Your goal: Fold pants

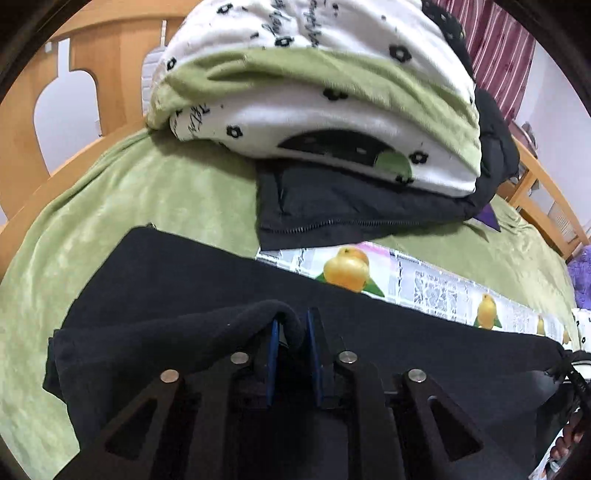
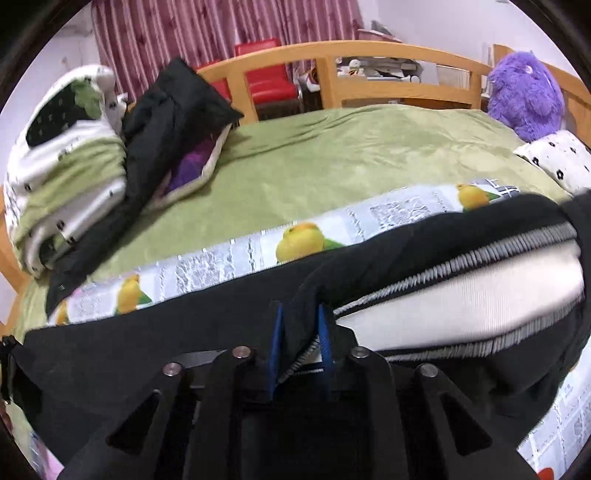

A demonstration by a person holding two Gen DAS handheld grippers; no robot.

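On the bed (image 2: 332,155) | both tools (image 1: 291,332) (image 2: 301,321) pinch black pants (image 1: 166,280) | quilt (image 1: 295,33) script unreadable

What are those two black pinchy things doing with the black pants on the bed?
A person is folding black pants on a fruit-print cloth spread over the green bed cover. The left gripper has an edge of the fabric between its blue pads, and the right gripper has fabric by the white-lined waistband. A folded quilt and a black jacket lie behind.
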